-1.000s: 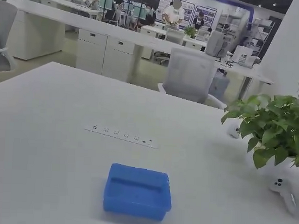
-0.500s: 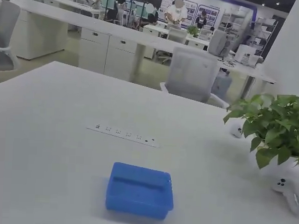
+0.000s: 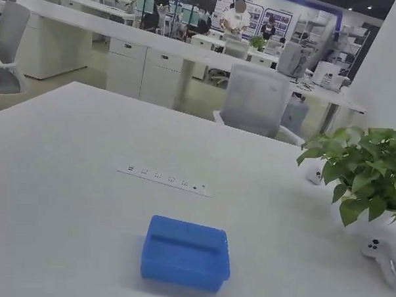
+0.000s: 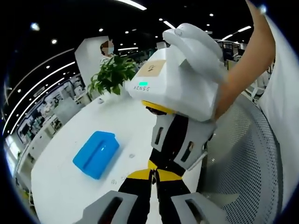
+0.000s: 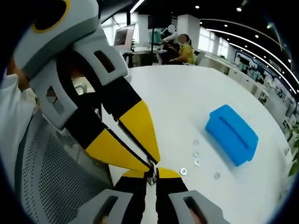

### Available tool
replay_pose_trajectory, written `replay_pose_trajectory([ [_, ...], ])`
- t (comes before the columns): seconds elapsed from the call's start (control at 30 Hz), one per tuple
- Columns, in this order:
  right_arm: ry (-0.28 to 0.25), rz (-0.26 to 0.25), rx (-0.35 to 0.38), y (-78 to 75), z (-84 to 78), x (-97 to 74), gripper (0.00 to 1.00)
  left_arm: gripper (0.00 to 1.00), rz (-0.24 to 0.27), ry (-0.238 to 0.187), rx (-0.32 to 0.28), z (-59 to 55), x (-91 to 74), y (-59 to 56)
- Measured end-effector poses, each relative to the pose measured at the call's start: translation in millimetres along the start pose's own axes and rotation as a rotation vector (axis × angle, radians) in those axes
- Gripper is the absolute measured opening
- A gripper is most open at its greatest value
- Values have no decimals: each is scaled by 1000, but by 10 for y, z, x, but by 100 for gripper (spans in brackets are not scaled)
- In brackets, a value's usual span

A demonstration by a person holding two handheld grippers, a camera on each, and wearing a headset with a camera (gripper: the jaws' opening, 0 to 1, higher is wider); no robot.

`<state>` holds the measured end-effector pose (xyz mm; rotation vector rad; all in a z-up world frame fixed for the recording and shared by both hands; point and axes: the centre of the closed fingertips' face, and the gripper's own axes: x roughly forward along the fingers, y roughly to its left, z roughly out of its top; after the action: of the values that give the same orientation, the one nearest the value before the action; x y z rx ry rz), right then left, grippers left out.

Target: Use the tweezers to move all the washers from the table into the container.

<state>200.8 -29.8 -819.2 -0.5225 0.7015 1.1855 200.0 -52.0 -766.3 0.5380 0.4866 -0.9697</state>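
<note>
- The right gripper [image 5: 152, 176], at the bottom centre of its own view, has its yellow-tipped jaws pressed together. The left gripper [image 4: 154, 174], at the bottom centre of the left gripper view, is drawn closed as well. Their tips meet at one spot — whether the tweezers sit between them I cannot tell.
- Several small flat metal washers [image 5: 195, 154] lie loose on the white table [image 5: 177, 93], just right of centre in the right gripper view. They are near the blue rectangular plastic container [image 5: 232, 134] at the middle right, all on the tabletop outside it.
- Both sets of tips are crowded together close to the table edge, so a slim tool passed between them could twist, slip free and fall.
- The washers look thin and lie flat on a smooth top. A pinch that lands off their rims would likely skate them away — perhaps against the container wall.
- In the head view the container's top looks like a closed, ridged panel. If that is a lid, washers dropped there would stay on top or roll off.
</note>
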Motion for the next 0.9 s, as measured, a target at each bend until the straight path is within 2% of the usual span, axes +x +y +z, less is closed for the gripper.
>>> replay_pose_trajectory([
  [0.03, -2, -3, -8, 6, 1, 0, 2, 4, 10, 7, -52, -37, 3, -4],
  [0.07, -2, -1, -5, 8, -1, 1, 2, 13, 18, -6, -90, -41, 3, 3],
  [0.1, 1, -2, -3, 5, -8, -2, 2, 16, 43, -18, -126, -63, -25, 33],
  [0.13, -3, -8, 3, -9, -5, -8, 2, 17, 38, -40, -142, -51, -49, 19],
  [0.17, -3, -10, 18, -28, -6, -14, 2, 20, 55, -59, -188, -57, -89, 38],
  [0.27, -35, -20, 66, -97, 40, -48, 2, 38, 99, -94, -270, -96, -174, 123],
  [0.4, -68, -49, 118, -256, 92, -95, 2, 60, 174, -101, -348, -222, -282, 234],
  [0.47, -88, -71, 143, -352, 119, -118, 2, 71, 189, -95, -396, -289, -318, 246],
  [0.53, -101, -93, 175, -456, 134, -129, 2, 81, 224, -88, -418, -363, -345, 285],
  [0.63, -104, -113, 198, -572, 125, -120, 2, 90, 264, -104, -450, -418, -385, 331],
  [0.8, -125, -107, 259, -668, 132, -79, 3, 98, 298, -126, -460, -446, -412, 361],
  [0.9, -125, -99, 261, -676, 131, -34, 3, 99, 314, -158, -458, -407, -415, 370],
])
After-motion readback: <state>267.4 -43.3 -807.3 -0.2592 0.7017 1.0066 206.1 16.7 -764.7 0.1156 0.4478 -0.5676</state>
